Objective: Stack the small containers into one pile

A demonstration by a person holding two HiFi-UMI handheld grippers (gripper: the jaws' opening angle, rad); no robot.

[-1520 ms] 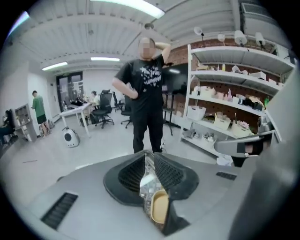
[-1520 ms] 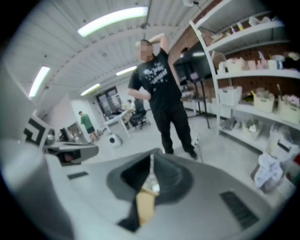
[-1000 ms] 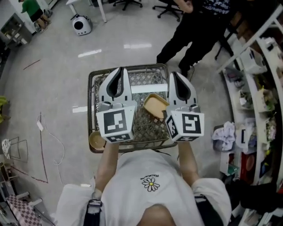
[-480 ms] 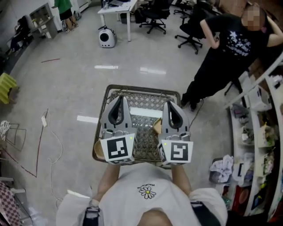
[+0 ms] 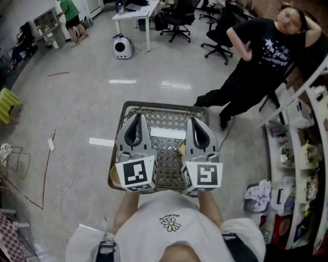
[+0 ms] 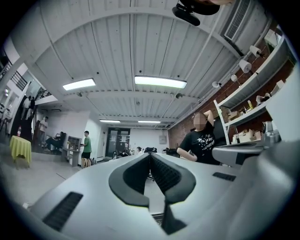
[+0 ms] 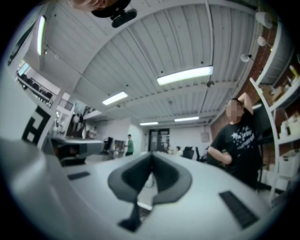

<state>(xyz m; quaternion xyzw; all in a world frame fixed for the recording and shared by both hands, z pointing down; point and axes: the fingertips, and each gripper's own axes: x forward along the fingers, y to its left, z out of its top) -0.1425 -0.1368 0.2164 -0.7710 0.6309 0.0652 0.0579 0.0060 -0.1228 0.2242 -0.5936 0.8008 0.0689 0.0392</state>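
Note:
In the head view both grippers hover side by side over a metal mesh basket cart (image 5: 165,108). My left gripper (image 5: 137,116) is shut with nothing in it, and so is my right gripper (image 5: 196,121). A sliver of a tan small container (image 5: 181,149) shows between them, close to the right gripper's body. Another tan round container (image 5: 113,177) peeks out at the cart's near left corner. In the left gripper view the left gripper (image 6: 150,155) points slightly upward at the room and ceiling. The right gripper view shows the right gripper (image 7: 151,154) the same way. Neither view shows a container.
A person in black (image 5: 265,49) stands beyond the cart at the upper right. Shelving (image 5: 303,153) with clutter runs down the right side. Cables (image 5: 51,148) lie on the floor at the left. A white desk (image 5: 134,10), office chairs and a white round device (image 5: 123,47) stand far back.
Both grippers have drawn back toward the cart's near side and stand closer together. The tan container, plainly seen beside the right gripper a second ago, is now mostly hidden behind it.

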